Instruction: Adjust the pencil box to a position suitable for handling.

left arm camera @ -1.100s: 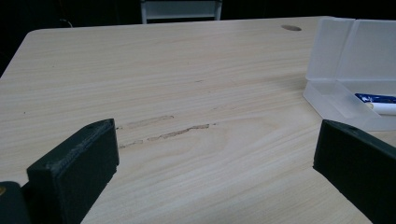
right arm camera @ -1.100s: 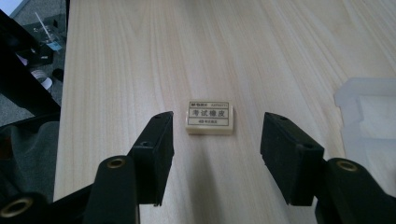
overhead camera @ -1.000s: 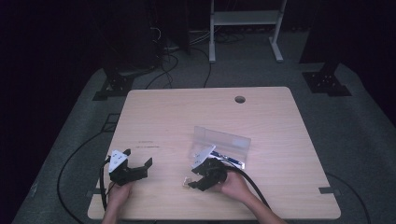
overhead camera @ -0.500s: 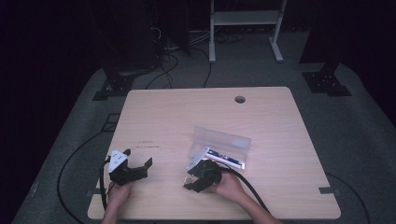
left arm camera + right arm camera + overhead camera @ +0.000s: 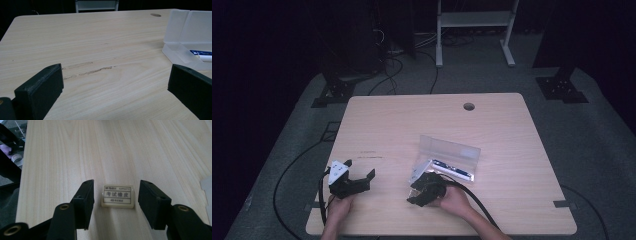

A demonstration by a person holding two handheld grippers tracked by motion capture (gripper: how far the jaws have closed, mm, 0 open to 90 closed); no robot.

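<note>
A: We found the eraser on the table, between the right gripper jaws, untouched.
B: We noted the box just behind, pen inside; left gripper well left.

The wooden table had a clear plastic case sitting open near the middle, with a pen lying in it. The right gripper was down on the tabletop just in front of that case, its jaws having just been closing a bit, though you couldn't really tell what was between them. The left gripper sat well off to the left near the front edge, jaws spread over bare wood.
</note>
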